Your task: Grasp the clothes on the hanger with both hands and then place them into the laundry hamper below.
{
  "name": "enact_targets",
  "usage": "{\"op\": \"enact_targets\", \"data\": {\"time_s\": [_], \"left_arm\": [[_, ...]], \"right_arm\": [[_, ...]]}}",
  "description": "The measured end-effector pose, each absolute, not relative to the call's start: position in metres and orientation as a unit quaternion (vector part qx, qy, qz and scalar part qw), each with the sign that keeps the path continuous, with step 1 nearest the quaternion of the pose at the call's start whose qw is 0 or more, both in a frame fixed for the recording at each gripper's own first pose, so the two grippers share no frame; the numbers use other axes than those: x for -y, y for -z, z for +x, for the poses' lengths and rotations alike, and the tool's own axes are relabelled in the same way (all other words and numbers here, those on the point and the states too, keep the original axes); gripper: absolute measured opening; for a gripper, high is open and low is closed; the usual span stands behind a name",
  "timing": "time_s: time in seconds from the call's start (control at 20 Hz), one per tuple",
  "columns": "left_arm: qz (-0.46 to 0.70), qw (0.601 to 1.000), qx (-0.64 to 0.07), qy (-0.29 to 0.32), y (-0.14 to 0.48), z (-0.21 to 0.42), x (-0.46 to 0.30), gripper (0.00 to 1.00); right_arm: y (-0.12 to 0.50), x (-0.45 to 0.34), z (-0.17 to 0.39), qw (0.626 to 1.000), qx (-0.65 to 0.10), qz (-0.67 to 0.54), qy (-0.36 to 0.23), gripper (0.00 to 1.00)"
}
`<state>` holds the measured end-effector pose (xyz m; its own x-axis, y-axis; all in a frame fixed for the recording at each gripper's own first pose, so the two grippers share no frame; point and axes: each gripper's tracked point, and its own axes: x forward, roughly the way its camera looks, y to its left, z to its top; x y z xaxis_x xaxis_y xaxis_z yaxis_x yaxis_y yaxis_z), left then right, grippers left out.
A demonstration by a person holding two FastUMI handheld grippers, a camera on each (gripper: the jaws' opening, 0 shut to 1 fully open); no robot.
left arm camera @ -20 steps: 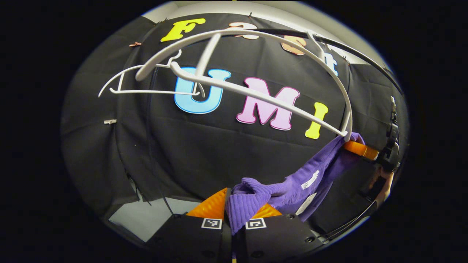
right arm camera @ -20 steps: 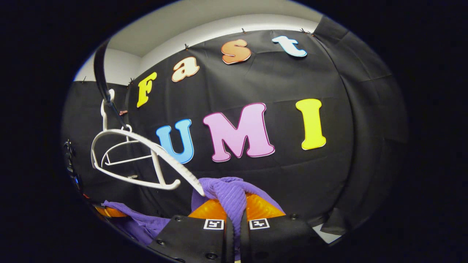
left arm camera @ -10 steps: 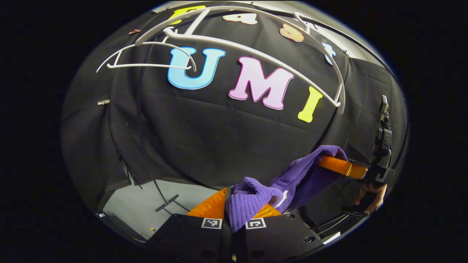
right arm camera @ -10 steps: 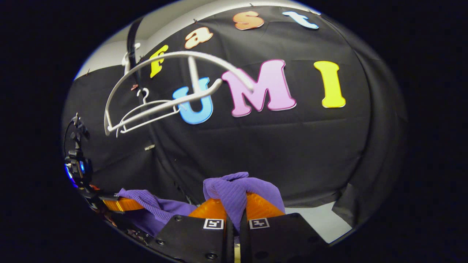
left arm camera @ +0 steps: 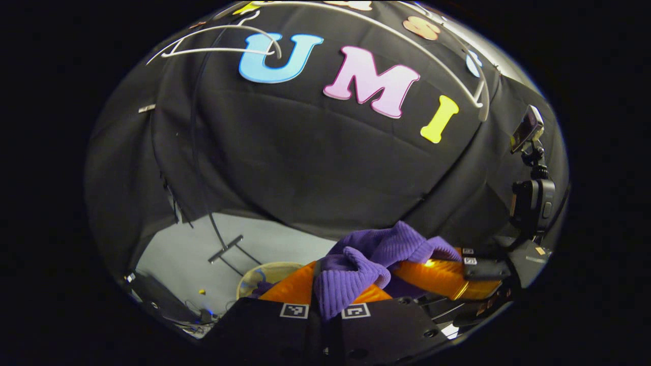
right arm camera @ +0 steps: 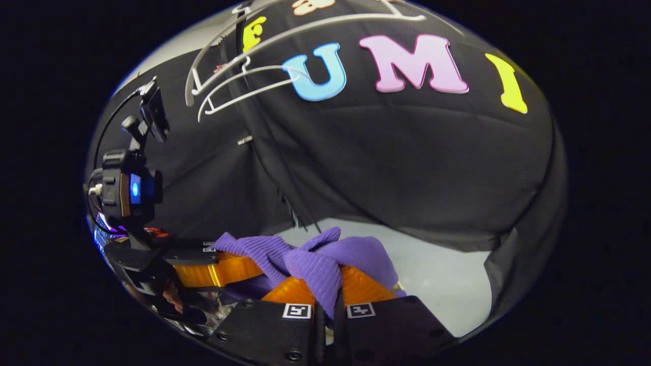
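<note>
The purple knitted garment [left arm camera: 386, 244] hangs bunched between both grippers, clear of the white hanger [left arm camera: 447, 61], which stays high above and bare. My left gripper [left arm camera: 333, 291] is shut on one fold of it. In the right gripper view, my right gripper [right arm camera: 328, 291] is shut on another fold of the garment [right arm camera: 356, 251]. The two grippers are close together: the right gripper [left arm camera: 437, 270] lies just right of mine in the left gripper view, and the left gripper [right arm camera: 218, 268] just left in the right gripper view. A pale round hamper rim [left arm camera: 257, 277] sits on the floor below.
A second, thinner white hanger [right arm camera: 239, 84] hangs on the rail near the wall. A black stand with its foot [left arm camera: 226, 248] rests on the grey floor [left arm camera: 274, 244] by the hamper. Cables lie at the lower left [left arm camera: 168, 305].
Both grippers have come down with the purple garment, pulling it off the hanger, which now sits higher in both views. The grippers have also drawn closer together, and the floor and hamper have come into sight.
</note>
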<state>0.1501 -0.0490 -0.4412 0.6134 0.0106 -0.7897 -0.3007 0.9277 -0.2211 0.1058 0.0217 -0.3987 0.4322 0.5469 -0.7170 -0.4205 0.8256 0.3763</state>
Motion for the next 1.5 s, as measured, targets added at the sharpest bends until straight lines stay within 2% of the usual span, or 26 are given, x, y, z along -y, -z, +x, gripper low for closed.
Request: {"op": "enact_targets", "data": {"time_s": [0.25, 0.45, 0.9, 0.95, 1.0, 1.15, 1.2, 1.25, 1.3, 1.35, 1.4, 1.5], "left_arm": [[-0.207, 0.829, -0.505, -0.123, 0.488, 0.115, 0.047, 0.1], [-0.221, 0.801, -0.538, -0.145, 0.507, 0.106, 0.045, 0.11], [-0.217, 0.787, -0.556, -0.155, 0.519, 0.103, 0.039, 0.12], [-0.218, 0.784, -0.56, -0.156, 0.52, 0.101, 0.038, 0.12], [-0.213, 0.779, -0.567, -0.16, 0.527, 0.094, 0.036, 0.14], [-0.197, 0.775, -0.575, -0.174, 0.529, 0.084, 0.023, 0.77], [-0.196, 0.774, -0.576, -0.174, 0.531, 0.084, 0.023, 0.98], [-0.196, 0.774, -0.577, -0.173, 0.53, 0.082, 0.024, 0.9], [-0.195, 0.773, -0.577, -0.175, 0.53, 0.082, 0.023, 0.95], [-0.195, 0.773, -0.577, -0.176, 0.53, 0.081, 0.022, 0.95], [-0.198, 0.773, -0.577, -0.177, 0.53, 0.08, 0.022, 0.95], [-0.198, 0.772, -0.578, -0.177, 0.53, 0.08, 0.022, 0.96]], "right_arm": [[0.427, -0.035, 0.064, 0.806, -0.52, 0.048, -0.279, 0.11], [0.447, -0.028, 0.059, 0.79, -0.553, 0.025, -0.263, 0.11], [0.46, -0.019, 0.058, 0.783, -0.574, 0.021, -0.24, 0.11], [0.462, -0.019, 0.056, 0.781, -0.574, 0.02, -0.244, 0.15], [0.459, -0.016, 0.057, 0.782, -0.571, 0.013, -0.249, 0.36], [0.467, -0.008, 0.068, 0.788, -0.562, -0.022, -0.248, 0.97], [0.469, -0.007, 0.068, 0.789, -0.562, -0.023, -0.247, 0.95], [0.469, -0.007, 0.068, 0.787, -0.564, -0.022, -0.247, 0.98], [0.471, -0.005, 0.067, 0.787, -0.566, -0.022, -0.246, 0.98], [0.472, -0.004, 0.067, 0.787, -0.566, -0.025, -0.245, 0.92], [0.473, -0.002, 0.066, 0.787, -0.566, -0.027, -0.244, 0.98], [0.471, -0.003, 0.065, 0.787, -0.566, -0.024, -0.245, 0.99]]}}
